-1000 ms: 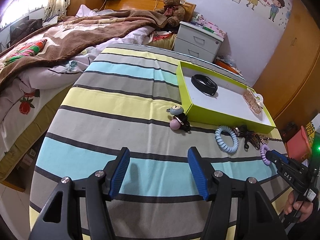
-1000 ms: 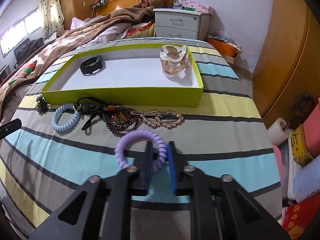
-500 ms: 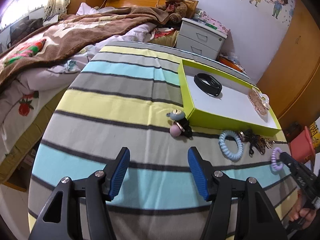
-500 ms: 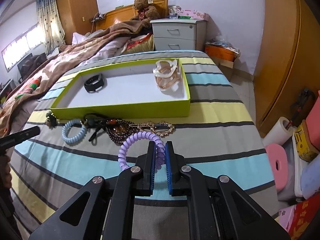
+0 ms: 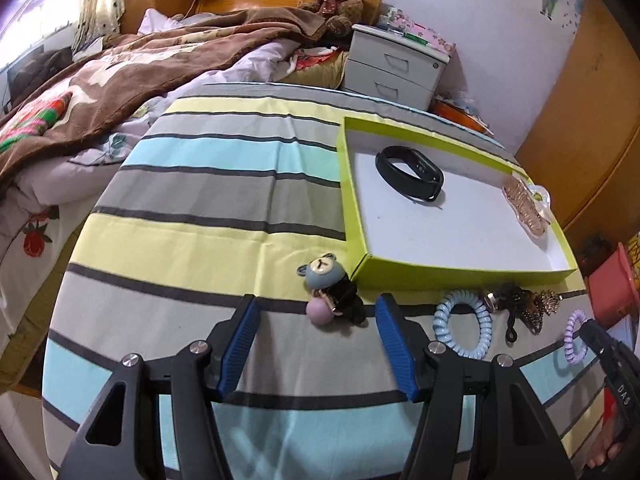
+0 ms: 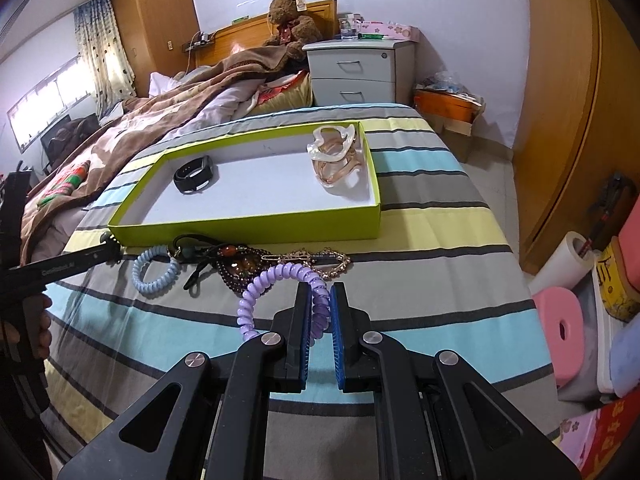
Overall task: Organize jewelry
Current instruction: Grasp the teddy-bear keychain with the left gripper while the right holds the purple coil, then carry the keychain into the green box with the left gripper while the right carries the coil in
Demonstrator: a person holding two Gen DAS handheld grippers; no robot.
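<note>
White letters "DAS" stand on the right gripper (image 5: 576, 338) body. Faint white print on the left gripper (image 6: 110, 250) arm is unreadable.

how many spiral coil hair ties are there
2. The purple coil tie is pinched in the right gripper; the light blue coil tie lies on the striped cloth before the green tray.

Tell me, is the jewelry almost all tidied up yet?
Not yet. The black band and the pinkish clips already lie in the green tray. The right gripper holds the purple coil tie. The blue coil tie, beads, gold clip and bear clip wait outside.
</note>
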